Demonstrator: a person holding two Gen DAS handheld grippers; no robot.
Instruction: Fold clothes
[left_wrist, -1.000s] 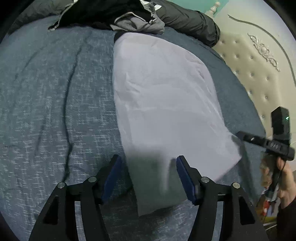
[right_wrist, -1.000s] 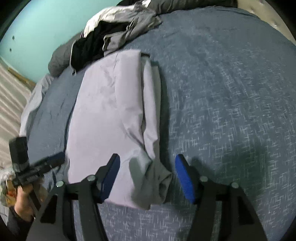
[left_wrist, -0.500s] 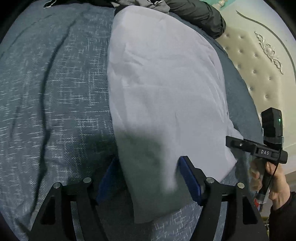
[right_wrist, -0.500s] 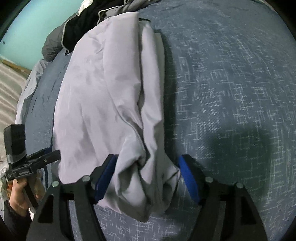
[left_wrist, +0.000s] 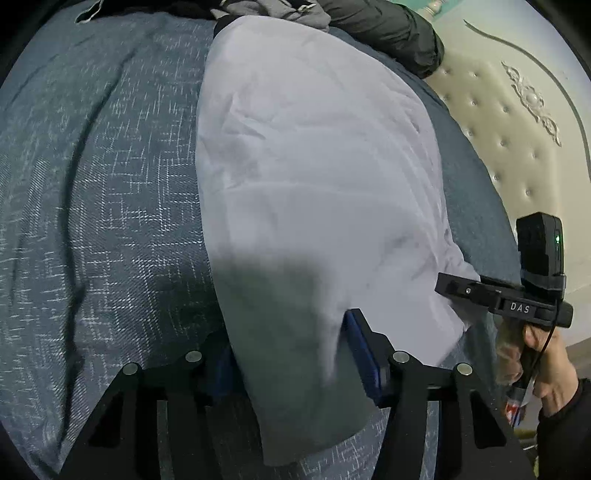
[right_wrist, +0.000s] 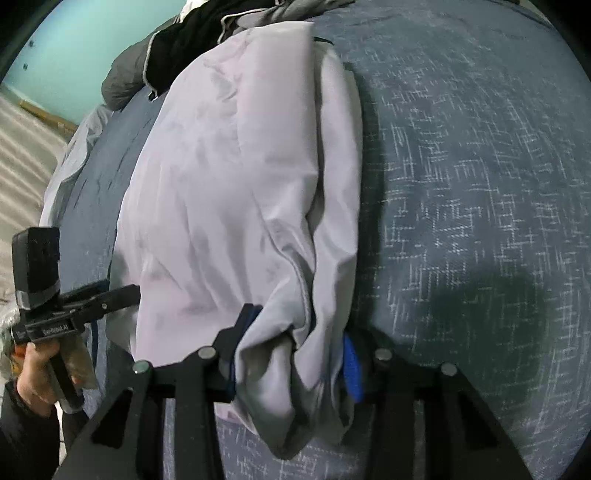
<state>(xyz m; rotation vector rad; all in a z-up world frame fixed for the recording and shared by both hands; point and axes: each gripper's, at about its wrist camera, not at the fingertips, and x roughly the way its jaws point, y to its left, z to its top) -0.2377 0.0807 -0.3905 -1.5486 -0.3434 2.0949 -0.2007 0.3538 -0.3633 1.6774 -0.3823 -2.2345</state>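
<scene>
Left gripper (left_wrist: 291, 354): blue pads either side of the near corner of the shirt (left_wrist: 314, 166). The cloth fills the gap, the pads look pressed to it. Judged clamped on that corner, a single flat layer or two.

Right gripper (right_wrist: 291, 347): pads closed in on the bunched near edge of the same shirt (right_wrist: 229, 192), where several layers and a rolled hem crowd together. Judged clamped on the bundle.

Shirt: pale lilac, thin woven cloth, long narrow shape, one long side already turned over onto itself. It lies lengthways on the bed (left_wrist: 92, 184), running from both grippers to the far end. Near end is held at its two corners, the rest rests on the cover.

Handling, as a judgement: light, limp, no stiffness, and it will sag between the two holds unless kept taut. Creases easily. Smooth enough that a thin corner could slip from the pads, while the thick right bundle may shed inner layers. Best hold is well in from the hem, both corners level.

Bed: blue-grey flecked cover, soft, slightly rumpled.

Pile (right_wrist: 192, 40): dark and grey clothes at the far end, touching the shirt's far edge.

Headboard (left_wrist: 517, 122): cream, tufted, on the right of the left view.
</scene>
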